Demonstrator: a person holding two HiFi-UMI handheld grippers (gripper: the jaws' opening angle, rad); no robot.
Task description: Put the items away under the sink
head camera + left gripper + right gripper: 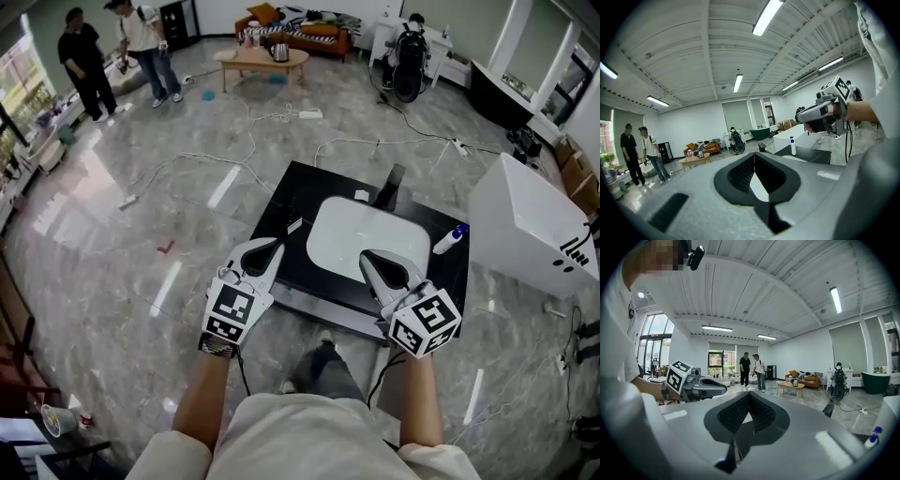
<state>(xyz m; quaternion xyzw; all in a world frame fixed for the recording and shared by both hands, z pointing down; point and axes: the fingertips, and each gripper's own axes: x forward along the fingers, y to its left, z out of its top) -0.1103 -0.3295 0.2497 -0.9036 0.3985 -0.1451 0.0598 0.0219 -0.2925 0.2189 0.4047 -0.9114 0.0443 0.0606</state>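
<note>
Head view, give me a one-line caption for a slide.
Left gripper and right gripper, jaws shut and empty, near a white sink in a black counter, bottle beside it.

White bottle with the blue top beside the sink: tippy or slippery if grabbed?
Likely tippy: the bottle stands tall and narrow on the black counter. It looks like smooth white plastic, so it may slip when gripped. The fill level isn't visible, so weight is a guess.

Open studio hall, sofa (pixel 302 37), floor cables (pixel 394 141), sink (pixel 349 236)
</note>
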